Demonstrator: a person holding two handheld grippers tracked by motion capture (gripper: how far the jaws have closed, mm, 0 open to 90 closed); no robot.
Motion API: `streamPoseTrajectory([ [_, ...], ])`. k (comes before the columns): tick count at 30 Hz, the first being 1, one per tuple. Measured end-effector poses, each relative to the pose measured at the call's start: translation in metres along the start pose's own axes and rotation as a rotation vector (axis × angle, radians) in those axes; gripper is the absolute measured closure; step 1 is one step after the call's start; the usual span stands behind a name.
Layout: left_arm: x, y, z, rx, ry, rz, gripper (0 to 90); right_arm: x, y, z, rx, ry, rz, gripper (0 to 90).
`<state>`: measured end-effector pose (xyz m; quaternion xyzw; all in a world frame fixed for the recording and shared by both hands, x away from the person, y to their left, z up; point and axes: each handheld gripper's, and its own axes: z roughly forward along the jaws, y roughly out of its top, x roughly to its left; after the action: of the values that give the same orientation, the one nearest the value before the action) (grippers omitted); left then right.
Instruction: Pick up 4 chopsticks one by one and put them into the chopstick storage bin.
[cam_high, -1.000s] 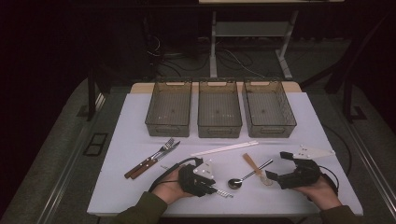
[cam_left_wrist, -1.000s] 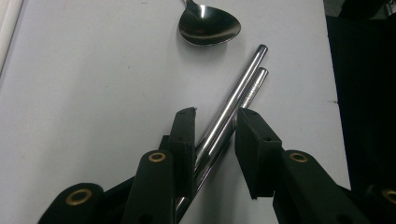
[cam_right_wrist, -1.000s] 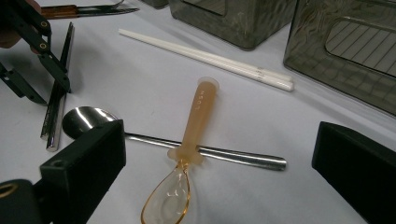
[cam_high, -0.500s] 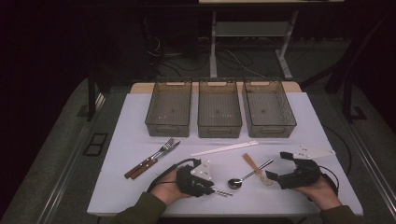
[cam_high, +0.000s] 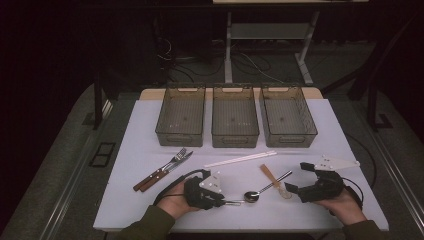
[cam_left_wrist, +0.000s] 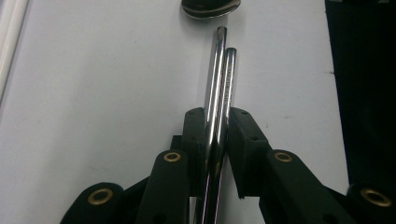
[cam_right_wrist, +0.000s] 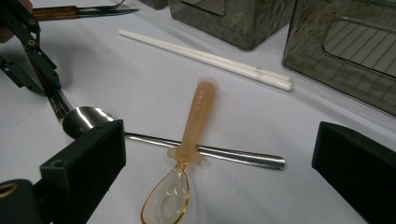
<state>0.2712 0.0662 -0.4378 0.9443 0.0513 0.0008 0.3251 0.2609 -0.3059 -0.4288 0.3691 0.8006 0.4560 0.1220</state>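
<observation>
Left tongs pinch steel chopsticks near the table's front edge.

High view: my left gripper (cam_high: 220, 199) has just been closing on the chopsticks (cam_high: 233, 202), beside the steel spoon (cam_high: 262, 188). Left gripper view: two shiny rods (cam_left_wrist: 218, 88) sit staggered between pressed jaws; one could slip on lifting. Right gripper view: my right gripper (cam_right_wrist: 219, 172) stands spread over the amber spoon (cam_right_wrist: 187, 154).

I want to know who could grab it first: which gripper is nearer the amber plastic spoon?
Right. The right gripper sits just beside the amber spoon, jaws open toward it; the left gripper is farther off, holding metal chopsticks.
</observation>
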Motion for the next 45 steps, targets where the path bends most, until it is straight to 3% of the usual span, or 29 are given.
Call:
streamPoseTrajectory([
  [7, 0.005, 0.000, -0.001, 0.000, 0.028, -0.017, 76.8, 0.001, 0.000, 0.001, 0.004, 0.000, 0.001, 2.8],
  [14, 0.013, 0.000, 0.000, -0.010, 0.075, -0.063, 77.1, 0.001, 0.000, 0.001, 0.004, 0.002, -0.002, 2.8],
  [18, 0.017, -0.002, 0.000, -0.022, 0.064, -0.101, 76.7, 0.001, 0.000, 0.001, 0.004, 0.002, -0.002, 2.8],
  [25, 0.018, 0.010, 0.005, -0.056, 0.061, -0.100, 66.2, 0.000, 0.000, 0.001, 0.005, 0.002, -0.002, 2.8],
  [34, 0.022, 0.035, 0.028, -0.040, 0.058, -0.065, 68.8, 0.000, 0.000, 0.001, 0.005, 0.002, -0.001, 2.8],
  [38, 0.023, 0.038, 0.032, -0.026, 0.060, -0.056, 74.5, 0.000, 0.000, 0.001, 0.003, 0.002, 0.002, 2.8],
  [45, 0.031, 0.039, 0.032, -0.028, 0.090, -0.064, 75.1, 0.001, 0.000, 0.001, 0.003, 0.004, -0.002, 2.8],
])
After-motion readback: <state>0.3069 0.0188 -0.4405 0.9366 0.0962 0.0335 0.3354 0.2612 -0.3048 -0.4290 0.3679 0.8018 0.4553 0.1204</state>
